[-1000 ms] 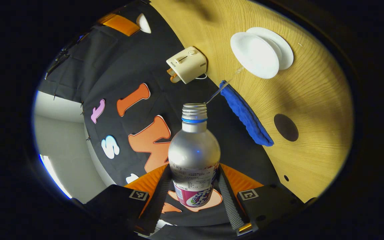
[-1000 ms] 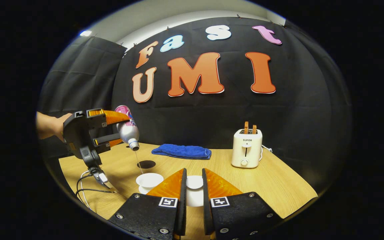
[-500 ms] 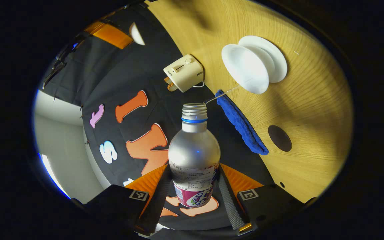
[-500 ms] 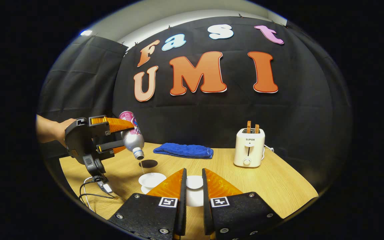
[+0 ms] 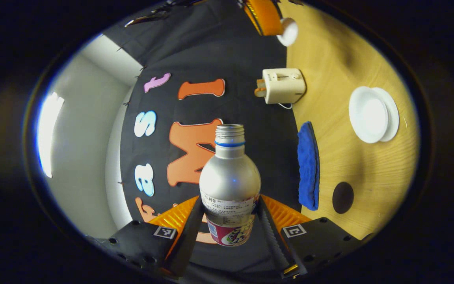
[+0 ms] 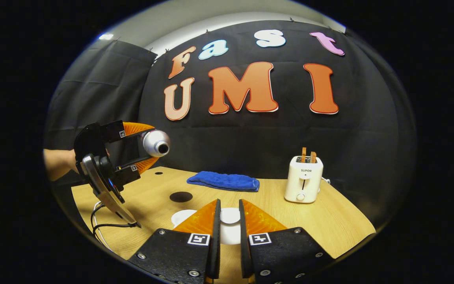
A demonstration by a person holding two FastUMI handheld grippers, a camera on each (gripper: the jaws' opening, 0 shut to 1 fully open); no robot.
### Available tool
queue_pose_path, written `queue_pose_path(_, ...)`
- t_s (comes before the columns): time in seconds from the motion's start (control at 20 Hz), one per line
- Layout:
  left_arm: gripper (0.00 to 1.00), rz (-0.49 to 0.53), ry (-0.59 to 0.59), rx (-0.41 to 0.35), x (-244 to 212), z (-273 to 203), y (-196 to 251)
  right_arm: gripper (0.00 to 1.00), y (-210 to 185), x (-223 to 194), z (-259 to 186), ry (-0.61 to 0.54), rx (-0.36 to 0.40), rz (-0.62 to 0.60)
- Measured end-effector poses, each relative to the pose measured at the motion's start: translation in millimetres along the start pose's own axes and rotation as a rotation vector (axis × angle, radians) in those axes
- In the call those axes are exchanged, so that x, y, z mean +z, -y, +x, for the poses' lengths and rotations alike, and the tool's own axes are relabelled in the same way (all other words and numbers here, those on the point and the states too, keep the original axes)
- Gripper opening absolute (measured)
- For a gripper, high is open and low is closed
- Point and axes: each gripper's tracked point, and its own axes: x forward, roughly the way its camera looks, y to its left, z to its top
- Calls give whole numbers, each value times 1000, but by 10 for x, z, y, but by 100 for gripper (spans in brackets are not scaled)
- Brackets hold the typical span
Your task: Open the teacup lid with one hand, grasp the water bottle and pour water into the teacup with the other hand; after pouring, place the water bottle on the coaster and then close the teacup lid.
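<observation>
Left gripper view: left gripper (image 5: 230,227) clamped on water bottle (image 5: 229,185), both fingers (image 5: 271,232) pressing its lower body, neck pointing fwd, cap off. No stream at the mouth, so pouring looks done or paused. Teacup (image 5: 369,114) open on its saucer, well to the right of the bottle neck; coaster (image 5: 343,197), dark round, right of the bottle body, bare. Blue cloth (image 5: 308,165) between bottle and coaster. Toaster (image 5: 282,85) above the cloth, against the black wall. Tabletop (image 5: 341,71) light wood, running along the right side because the view is rolled over. Pale room wall w/ a bright light strip left of the bottle.

Right gripper view: right gripper (image 6: 229,232) fingers (image 6: 201,221) close together around teacup lid (image 6: 230,216); looks like a hold on the lid, contact not fully visible. Teacup (image 6: 181,217) just left of the lid, partly behind a finger. Left gripper (image 6: 142,150) up left of the teacup, bottle (image 6: 156,142) held roughly level, mouth facing cam; a hand (image 6: 59,163) behind it. Coaster (image 6: 181,196) just beyond the teacup. Cloth (image 6: 223,181) farther back, toaster (image 6: 303,178) right of it w/ toast sticking up. Cable (image 6: 105,221) lying on tabletop (image 6: 329,221) left of the teacup.

Step, as judged: pour ending. Next: turn bottle upright, carry it beyond the teacup, set base squarely on coaster, release; then bring lid back over the teacup.
</observation>
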Motion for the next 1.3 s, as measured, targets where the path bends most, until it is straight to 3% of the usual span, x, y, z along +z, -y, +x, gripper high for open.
queue_pose_path(0.35, 82, -523, -110, 85, -386, 62, -194, 22, -220, 57, 210, -15, 25, -29)
queue_pose_path(0.4, 77, -599, -123, 84, -447, 93, -196, 22, -236, 60, 239, -16, 24, -35)
queue_pose_path(0.45, 82, -672, -135, 84, -474, 147, -180, 22, -256, 65, 264, -18, 27, -36)
queue_pose_path(0.65, 82, -931, -196, 51, -591, 343, -24, 22, -377, 76, 383, -30, 42, -41)
queue_pose_path(0.9, 82, -1157, -291, 17, -694, 325, 167, 22, -515, 62, 531, -45, 64, -50)
queue_pose_path(1.25, 82, -1454, -412, -58, -1033, 497, 823, 22, -592, -126, 690, -102, 75, -65)
queue_pose_path(1.3, 87, -1488, -422, -73, -1063, 517, 896, 22, -598, -158, 699, -109, 76, -72)
